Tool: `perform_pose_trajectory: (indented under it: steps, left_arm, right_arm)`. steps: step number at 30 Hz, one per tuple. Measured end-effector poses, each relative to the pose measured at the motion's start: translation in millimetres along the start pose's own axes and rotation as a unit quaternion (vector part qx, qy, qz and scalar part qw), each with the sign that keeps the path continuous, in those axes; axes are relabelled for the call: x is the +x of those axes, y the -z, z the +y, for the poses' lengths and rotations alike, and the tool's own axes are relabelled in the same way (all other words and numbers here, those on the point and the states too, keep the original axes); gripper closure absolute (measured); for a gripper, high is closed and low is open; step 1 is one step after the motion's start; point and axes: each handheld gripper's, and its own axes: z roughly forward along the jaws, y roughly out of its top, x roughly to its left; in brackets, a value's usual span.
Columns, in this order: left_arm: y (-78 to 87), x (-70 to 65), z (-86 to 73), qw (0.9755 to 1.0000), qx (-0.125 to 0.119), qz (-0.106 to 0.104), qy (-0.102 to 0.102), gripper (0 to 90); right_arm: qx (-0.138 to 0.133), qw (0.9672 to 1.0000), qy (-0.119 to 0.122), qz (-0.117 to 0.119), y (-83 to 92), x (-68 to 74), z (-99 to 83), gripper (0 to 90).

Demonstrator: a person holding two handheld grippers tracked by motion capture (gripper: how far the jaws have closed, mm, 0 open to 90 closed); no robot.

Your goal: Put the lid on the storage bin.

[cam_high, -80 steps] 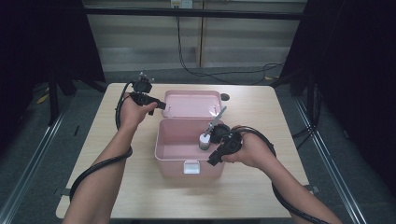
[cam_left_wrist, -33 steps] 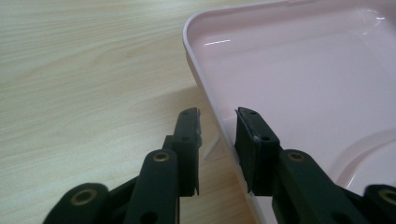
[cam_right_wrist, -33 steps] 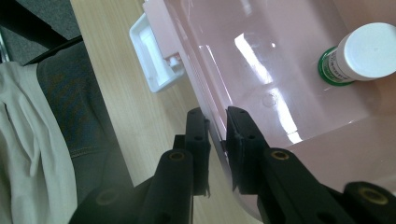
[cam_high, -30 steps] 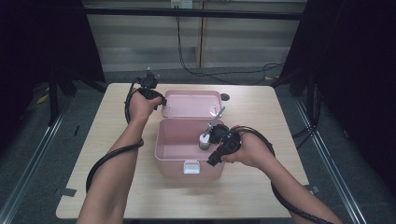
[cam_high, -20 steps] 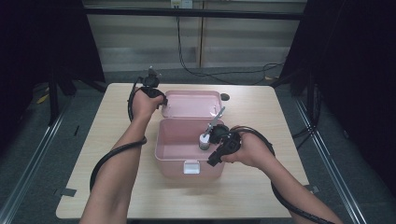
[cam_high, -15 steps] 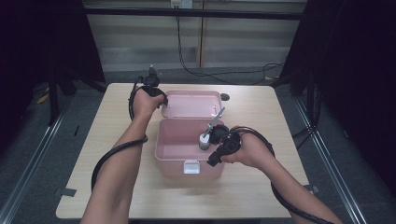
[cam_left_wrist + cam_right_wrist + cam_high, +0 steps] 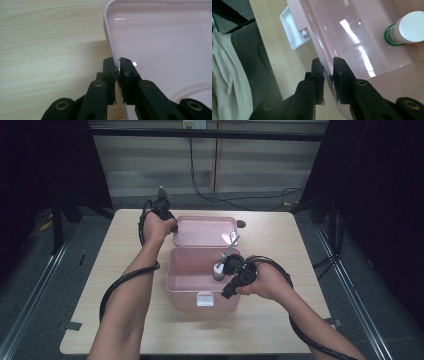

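Note:
A pink box (image 7: 186,298) stands open mid-table, its lid (image 7: 202,231) laid back flat behind it. Inside the box stands a small bottle (image 7: 218,270) with a white cap and green label, seen also in the right gripper view (image 7: 409,27). My left gripper (image 7: 172,228) is at the lid's left edge; its jaws have just been closing and now pinch the lid's rim (image 7: 110,45) between the pads (image 7: 118,67). My right gripper (image 7: 227,266) is shut on the box's right side wall (image 7: 319,45), one pad inside and one outside (image 7: 328,67).
A white latch (image 7: 204,299) hangs on the box's front wall, also seen in the right gripper view (image 7: 293,32). A small dark object (image 7: 241,224) lies on the wooden table (image 7: 125,320) behind the lid's right corner. Bare tabletop lies left of the lid (image 7: 50,50).
My left hand has shifted slightly right and toward the far side, to the lid's left edge. The right hand and the box have stayed still.

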Motion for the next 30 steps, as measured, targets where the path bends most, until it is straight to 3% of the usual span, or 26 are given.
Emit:
perform_pose_trajectory:
  steps: [6, 9, 12, 30]
  left_arm:
    - [7.0, -2.5, 0.5, 1.0000, -0.001, 0.007, -0.003, 84.3]
    - [10.6, -1.8, 0.8, 1.0000, 0.001, 0.005, 0.006, 84.6]
    - [14.3, -0.9, 1.2, 0.9999, 0.004, 0.009, -0.001, 84.8]
    - [39.7, -3.7, 2.1, 0.9999, -0.008, 0.008, 0.000, 86.0]
  right_arm:
    - [0.003, 1.0000, -0.001, -0.001, -1.0, 0.2, 0.6, 79.3]
    - [0.002, 1.0000, 0.004, -0.002, -2.6, -0.4, 0.7, 79.0]
    - [0.002, 1.0000, 0.001, -0.003, -2.9, -0.1, 1.2, 78.9]
    - [0.007, 0.9999, 0.003, -0.010, -4.7, 1.1, 4.2, 79.0]
